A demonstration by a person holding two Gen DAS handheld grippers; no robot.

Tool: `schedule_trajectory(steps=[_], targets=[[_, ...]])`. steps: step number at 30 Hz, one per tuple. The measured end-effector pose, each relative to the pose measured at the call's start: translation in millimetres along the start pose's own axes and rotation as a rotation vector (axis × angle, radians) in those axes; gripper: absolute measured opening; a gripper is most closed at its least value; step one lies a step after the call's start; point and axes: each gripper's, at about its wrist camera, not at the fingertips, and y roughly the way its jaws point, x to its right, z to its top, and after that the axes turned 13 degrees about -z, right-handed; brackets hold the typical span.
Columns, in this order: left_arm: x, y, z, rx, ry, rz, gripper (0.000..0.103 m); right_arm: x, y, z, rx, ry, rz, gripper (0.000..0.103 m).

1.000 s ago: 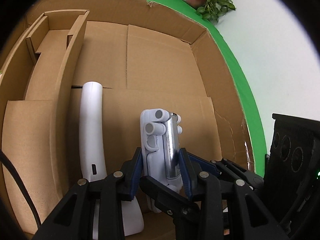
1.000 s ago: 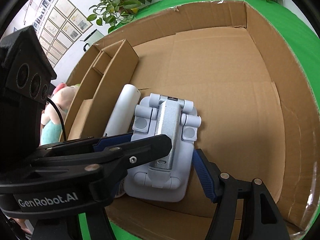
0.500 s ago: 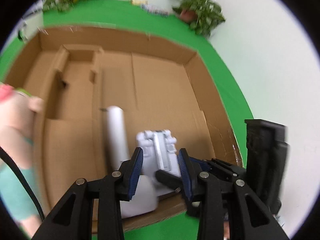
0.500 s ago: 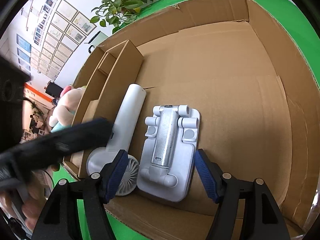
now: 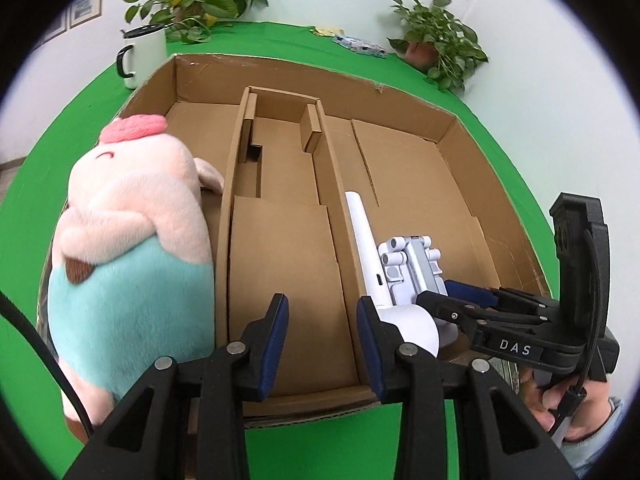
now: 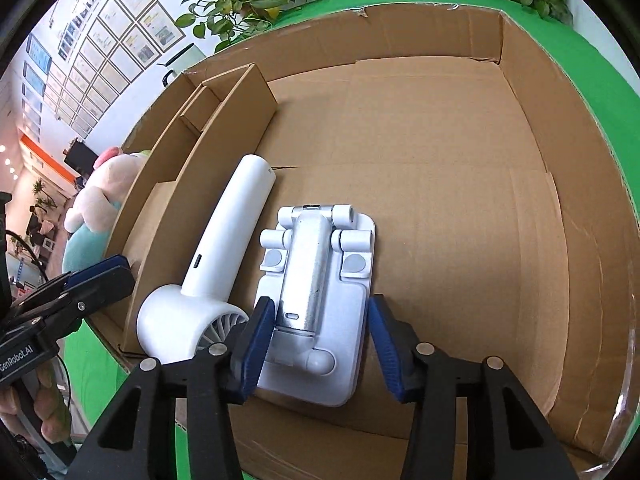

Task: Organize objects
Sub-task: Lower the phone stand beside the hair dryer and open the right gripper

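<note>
A cardboard box (image 5: 460, 128) sits on a green cloth (image 5: 100, 92). In its right compartment a white handheld fan (image 6: 224, 248) lies against the divider (image 6: 240, 112), with a folded phone stand (image 6: 320, 292) just beside it. A plush pig (image 5: 132, 240) fills the left compartment. The right gripper (image 6: 318, 344) hangs spread over the stand, gripping nothing; its body reads "DAS". The left gripper (image 5: 320, 336), marked "GenRobot.AI", hovers released above the middle compartment. A white mug (image 5: 142, 58) stands behind the box.
</note>
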Motion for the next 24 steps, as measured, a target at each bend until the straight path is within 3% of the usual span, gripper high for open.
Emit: schedule_trajectory(steps=[4, 14, 24], targets=[[-4, -2, -1, 0.011, -0.06, -0.018, 0.034, 0, -1, -2, 0.006, -0.004, 0.006, 0.048], [2, -4, -5, 0.014, -0.035, 0.031, 0.034, -4, -11, -8, 0.033, 0.009, -0.026, 0.05], [0, -6, -8, 0.013, -0.05, 0.026, 0.034, -4, -15, -9, -0.078, 0.038, -0.027, 0.049]])
